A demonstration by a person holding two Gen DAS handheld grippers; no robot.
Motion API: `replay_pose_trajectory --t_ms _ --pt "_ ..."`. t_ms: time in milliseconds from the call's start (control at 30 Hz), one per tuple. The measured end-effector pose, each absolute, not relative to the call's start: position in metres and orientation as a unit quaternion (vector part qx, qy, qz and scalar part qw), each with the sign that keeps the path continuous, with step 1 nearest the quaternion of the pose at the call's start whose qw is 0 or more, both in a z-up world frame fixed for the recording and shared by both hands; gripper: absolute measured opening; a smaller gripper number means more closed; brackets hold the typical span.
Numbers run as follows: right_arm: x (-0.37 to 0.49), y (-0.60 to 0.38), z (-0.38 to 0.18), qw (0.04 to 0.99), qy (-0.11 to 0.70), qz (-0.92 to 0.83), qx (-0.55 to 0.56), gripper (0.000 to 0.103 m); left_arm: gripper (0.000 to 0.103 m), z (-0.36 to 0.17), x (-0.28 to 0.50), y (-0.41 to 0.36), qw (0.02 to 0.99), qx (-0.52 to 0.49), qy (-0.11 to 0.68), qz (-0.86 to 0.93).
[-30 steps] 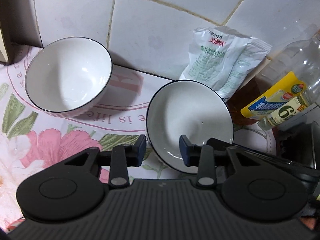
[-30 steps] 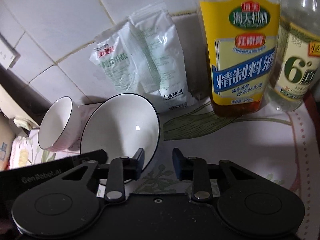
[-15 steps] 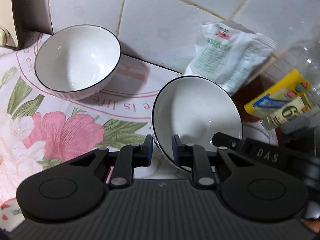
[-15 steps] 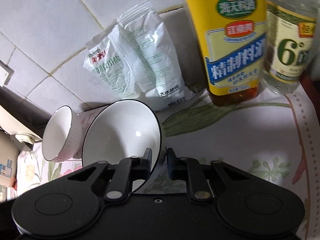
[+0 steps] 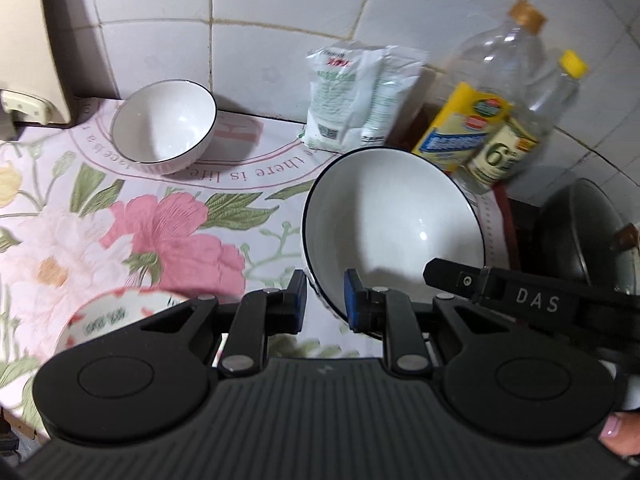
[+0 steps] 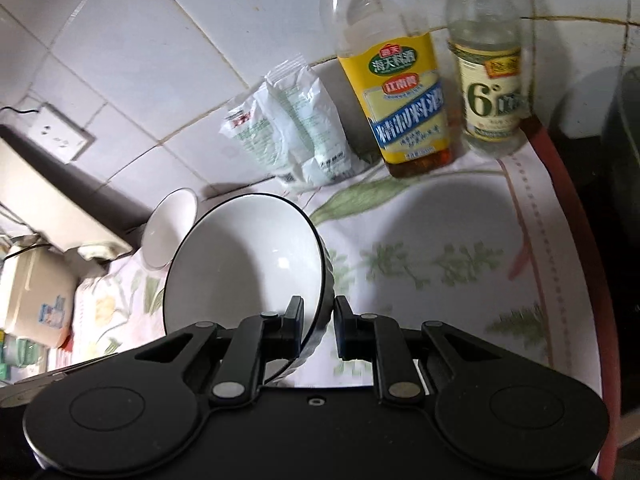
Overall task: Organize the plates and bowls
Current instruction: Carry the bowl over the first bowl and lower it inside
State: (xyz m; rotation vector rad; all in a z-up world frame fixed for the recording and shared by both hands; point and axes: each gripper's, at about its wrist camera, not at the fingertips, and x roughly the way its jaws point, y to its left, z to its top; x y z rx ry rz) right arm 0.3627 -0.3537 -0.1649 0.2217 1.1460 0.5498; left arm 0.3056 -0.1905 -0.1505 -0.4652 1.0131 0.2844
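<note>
Both grippers pinch the same white ceramic bowl with a thin black rim [image 5: 394, 224]. The left gripper [image 5: 325, 300] is nearly closed on its near-left rim; the right gripper [image 6: 318, 326] is fully clamped on its right rim. The bowl is tilted, off the floral tablecloth [image 5: 168, 232].

A second white black-rimmed bowl [image 5: 164, 124] sits upright by the tiled wall, up-left of the held one; the left hand is nearer, so stacking there looks likely.

Versus a second ago: both jaws were open around the rim with the bowl lower on the cloth; now they have closed, and it has risen. A red-patterned bowl [image 5: 116, 314] has come into view at lower left.
</note>
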Motion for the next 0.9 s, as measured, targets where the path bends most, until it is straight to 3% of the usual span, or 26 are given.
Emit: replay_pose_trajectory --t_ms 467,900 --pt "0.296 -0.414 -0.118 0.784 0.531 0.300 0.117 0.020 0.018 -0.089 0.233 -0.261 0.853 -0.197 0.458 0.155" --pt "0.264 -0.442 -0.121 0.769 0.550 0.304 0.114 0.022 0.019 -0.097 0.204 -0.296 0.849 -0.169 0.474 0.163"
